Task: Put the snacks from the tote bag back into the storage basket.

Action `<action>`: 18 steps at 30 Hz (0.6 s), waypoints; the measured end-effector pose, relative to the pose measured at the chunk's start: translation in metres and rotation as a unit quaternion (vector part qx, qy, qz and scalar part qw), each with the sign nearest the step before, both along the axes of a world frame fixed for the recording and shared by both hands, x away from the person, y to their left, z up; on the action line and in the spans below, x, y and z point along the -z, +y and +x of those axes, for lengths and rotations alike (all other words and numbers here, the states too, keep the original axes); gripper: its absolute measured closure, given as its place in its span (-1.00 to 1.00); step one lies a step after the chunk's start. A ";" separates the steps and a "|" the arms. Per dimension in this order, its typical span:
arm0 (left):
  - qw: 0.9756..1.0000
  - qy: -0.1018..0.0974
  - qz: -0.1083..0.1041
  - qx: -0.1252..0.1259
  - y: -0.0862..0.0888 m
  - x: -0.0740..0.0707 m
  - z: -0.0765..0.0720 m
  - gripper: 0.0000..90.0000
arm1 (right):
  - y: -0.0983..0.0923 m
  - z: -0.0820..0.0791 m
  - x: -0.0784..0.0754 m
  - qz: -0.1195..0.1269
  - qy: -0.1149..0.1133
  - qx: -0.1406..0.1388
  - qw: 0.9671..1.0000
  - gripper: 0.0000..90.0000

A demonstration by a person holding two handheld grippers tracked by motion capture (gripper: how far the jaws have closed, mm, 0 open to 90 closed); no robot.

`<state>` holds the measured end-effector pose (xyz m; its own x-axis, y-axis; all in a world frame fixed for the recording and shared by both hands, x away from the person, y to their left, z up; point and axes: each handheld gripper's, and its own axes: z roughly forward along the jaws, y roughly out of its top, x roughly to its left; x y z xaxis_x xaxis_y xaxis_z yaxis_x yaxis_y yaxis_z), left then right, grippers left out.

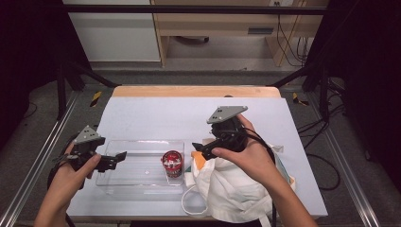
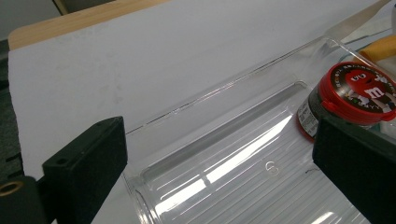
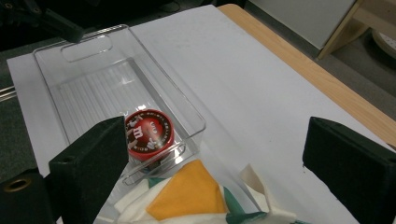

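Observation:
A clear plastic bin (image 1: 124, 176) lies on the white table cover, and a red-lidded M&M's container (image 1: 172, 163) stands upright in its right end. The same container (image 2: 356, 97) appears at the right of the left gripper view and, as a red lid (image 3: 149, 132), in the right gripper view inside the bin (image 3: 93, 65). My left gripper (image 1: 120, 158) hovers open over the bin's left end, holding nothing. My right gripper (image 1: 197, 148) is open above a white cloth bag (image 1: 227, 191), whose orange patch (image 3: 187, 196) shows just below the jaws.
The bag's white cord (image 1: 189, 201) loops toward the table's front edge. A wooden strip (image 1: 196, 91) runs along the far edge of the table. Metal frame rails (image 1: 28, 165) flank both sides. A bare stretch of the white cover (image 1: 161, 118) lies behind the bin.

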<state>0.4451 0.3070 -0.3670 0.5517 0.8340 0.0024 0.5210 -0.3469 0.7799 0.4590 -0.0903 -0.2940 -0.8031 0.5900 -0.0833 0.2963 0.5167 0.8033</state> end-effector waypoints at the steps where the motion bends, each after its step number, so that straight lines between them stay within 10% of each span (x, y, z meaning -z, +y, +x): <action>1: 1.000 0.000 -0.001 0.000 0.000 0.000 0.000 -0.93 | -0.002 0.000 -0.001 0.000 -0.002 0.001 1.000 -0.84; 18: 1.000 0.000 -0.001 -0.001 0.001 0.000 0.000 -0.93 | -0.047 -0.008 -0.002 0.012 -0.021 0.057 0.998 -0.87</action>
<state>0.4452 0.3075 -0.3670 0.5494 0.8356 0.0005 0.5214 -0.3433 0.7812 0.4511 -0.1370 -0.2917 -0.7270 0.6793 -0.1001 0.3173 0.4616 0.8284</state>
